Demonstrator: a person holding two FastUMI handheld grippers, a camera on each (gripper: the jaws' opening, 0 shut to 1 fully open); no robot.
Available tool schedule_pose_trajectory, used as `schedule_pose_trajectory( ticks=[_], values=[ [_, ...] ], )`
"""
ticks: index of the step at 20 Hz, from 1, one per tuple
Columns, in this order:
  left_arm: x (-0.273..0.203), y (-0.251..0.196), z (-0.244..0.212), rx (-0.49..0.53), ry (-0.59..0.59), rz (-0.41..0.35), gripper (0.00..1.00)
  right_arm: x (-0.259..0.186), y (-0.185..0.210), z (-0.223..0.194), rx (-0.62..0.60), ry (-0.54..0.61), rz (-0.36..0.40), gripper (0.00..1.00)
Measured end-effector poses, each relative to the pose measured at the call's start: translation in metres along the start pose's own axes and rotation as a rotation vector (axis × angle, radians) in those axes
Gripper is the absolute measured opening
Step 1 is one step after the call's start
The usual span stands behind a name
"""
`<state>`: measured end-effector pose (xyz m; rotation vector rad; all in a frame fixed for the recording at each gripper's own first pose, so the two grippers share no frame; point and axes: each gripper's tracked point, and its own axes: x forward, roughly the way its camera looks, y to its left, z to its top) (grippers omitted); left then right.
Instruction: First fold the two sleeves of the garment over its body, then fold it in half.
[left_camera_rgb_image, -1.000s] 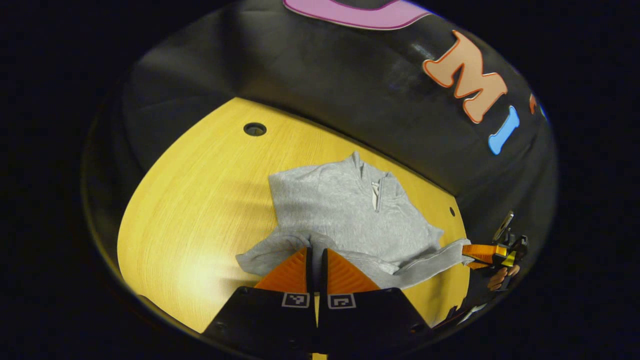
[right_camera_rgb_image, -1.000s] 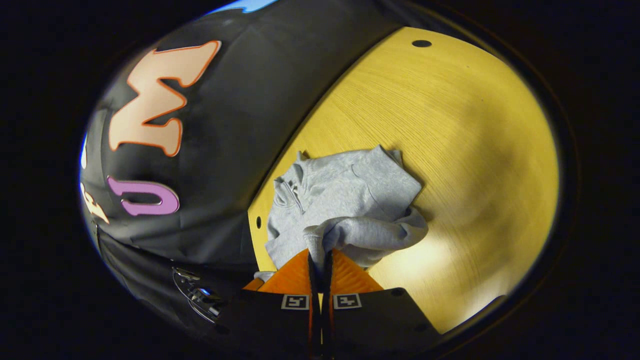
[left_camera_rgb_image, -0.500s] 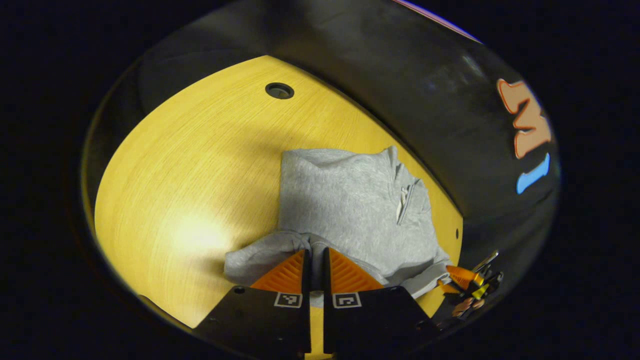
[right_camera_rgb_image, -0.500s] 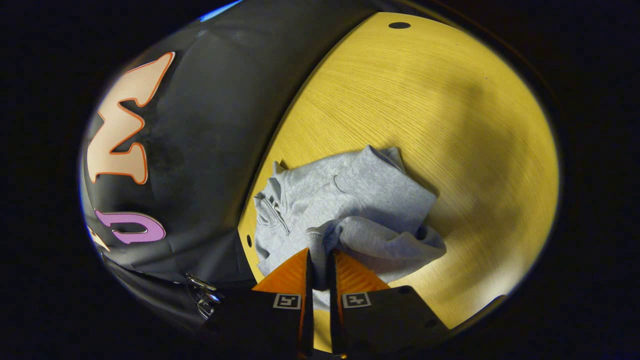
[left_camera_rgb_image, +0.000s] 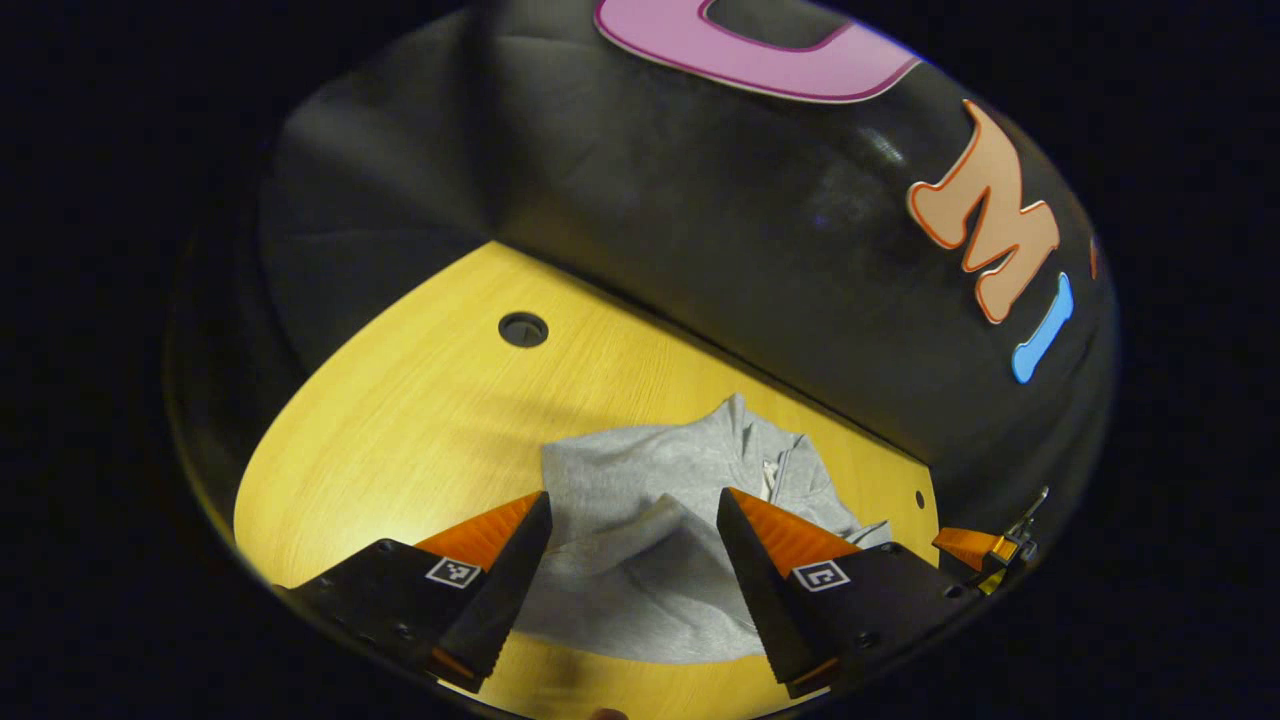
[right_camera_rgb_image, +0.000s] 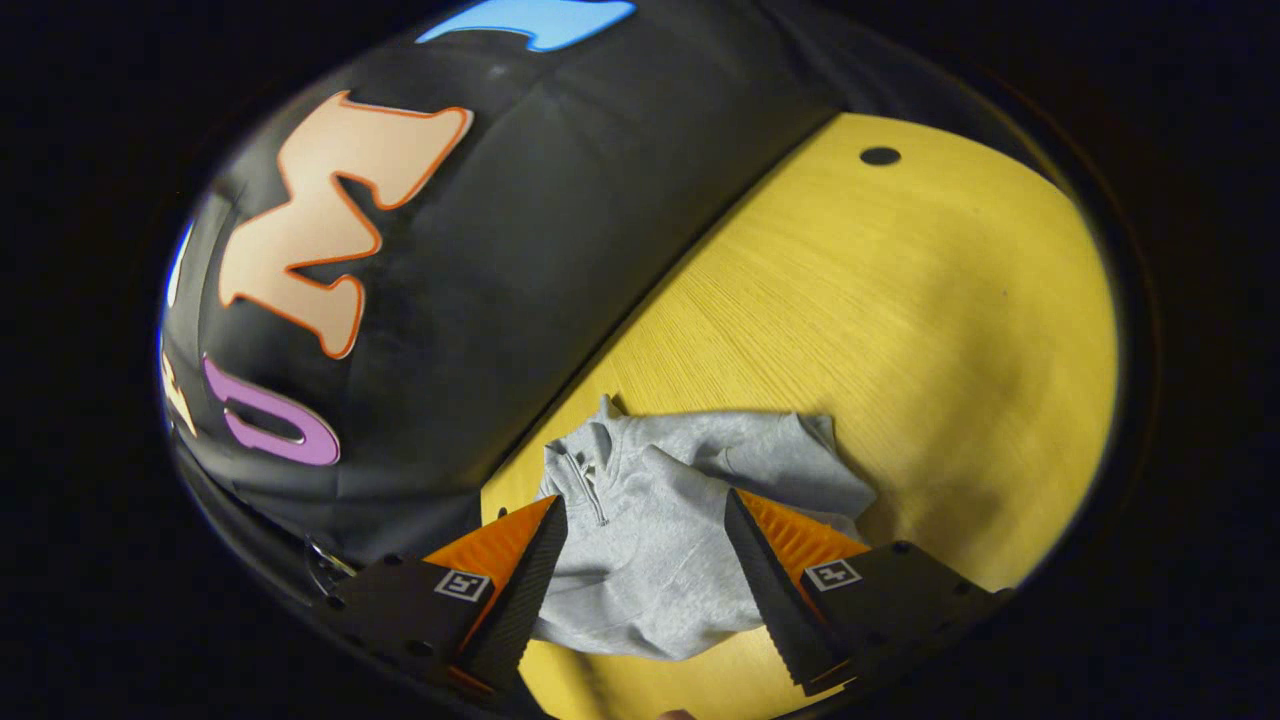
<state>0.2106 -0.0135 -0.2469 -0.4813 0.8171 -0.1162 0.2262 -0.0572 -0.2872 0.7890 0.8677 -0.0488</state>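
- Both claws stand released: the left claw (left_camera_rgb_image: 632, 535) and the right claw (right_camera_rgb_image: 645, 540) each hang with fingers spread wide above the grey garment (left_camera_rgb_image: 650, 540), grasping nothing.
- The garment lies on the yellow worktop (left_camera_rgb_image: 400, 430), close to the back edge where the booth wall (left_camera_rgb_image: 700, 250) meets it, collar (right_camera_rgb_image: 585, 450) toward that edge.
- We judge both sleeves already lie over the body, so the fold in half is the step in hand.
- To do it well, we would take the hem at its 2 corners, 1 per claw, pinch all layers so the sleeves stay tucked, and carry the hem level up to the collar.
- We would keep both claws moving together; uneven pull would skew the fold.
- Room is tight behind the collar, with the wall just beyond the back edge.
- Bare worktop spreads wide toward the round hole (right_camera_rgb_image: 880, 156) and toward the front edge, so we may draw the garment forward first.
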Motion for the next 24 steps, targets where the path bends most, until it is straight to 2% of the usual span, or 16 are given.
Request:
schedule_pose_trajectory(
  ticks=[4, 10, 12, 13, 14, 15, 16, 17, 18, 19, 24],
  values=[
    [-0.031, -0.011, 0.022, 0.192, -0.143, 0.027, 0.96, -0.038, 0.011, 0.012, -0.242, -0.142, -0.008, 0.98],
    [-0.096, -0.029, 0.028, 0.403, -0.34, 0.061, 0.96, -0.1, 0.035, 0.022, -0.497, -0.351, -0.007, 0.98],
    [-0.112, -0.032, 0.02, 0.418, -0.377, 0.076, 0.95, -0.122, 0.039, 0.022, -0.576, -0.425, -0.011, 0.98],
    [-0.12, -0.031, 0.017, 0.419, -0.391, 0.086, 0.95, -0.134, 0.043, 0.021, -0.627, -0.467, -0.013, 0.94],
    [-0.127, -0.029, 0.012, 0.421, -0.399, 0.101, 0.95, -0.146, 0.045, 0.02, -0.68, -0.509, -0.019, 0.98],
    [-0.135, -0.026, 0.009, 0.423, -0.408, 0.12, 0.95, -0.157, 0.049, 0.019, -0.725, -0.555, -0.025, 0.94],
    [-0.143, -0.023, 0.006, 0.424, -0.425, 0.137, 0.95, -0.169, 0.053, 0.016, -0.762, -0.596, -0.02, 0.98],
    [-0.147, -0.024, 0.006, 0.426, -0.442, 0.149, 0.95, -0.18, 0.058, 0.01, -0.794, -0.632, -0.009, 0.98],
    [-0.153, -0.022, 0.004, 0.429, -0.46, 0.159, 0.95, -0.188, 0.06, 0.006, -0.812, -0.648, -0.007, 0.95],
    [-0.162, -0.02, 0.0, 0.432, -0.47, 0.167, 0.95, -0.194, 0.061, -0.001, -0.819, -0.657, -0.001, 0.98],
    [-0.179, -0.02, 0.0, 0.437, -0.501, 0.177, 0.95, -0.189, 0.065, -0.015, -0.793, -0.631, 0.025, 0.98]
  ],
)
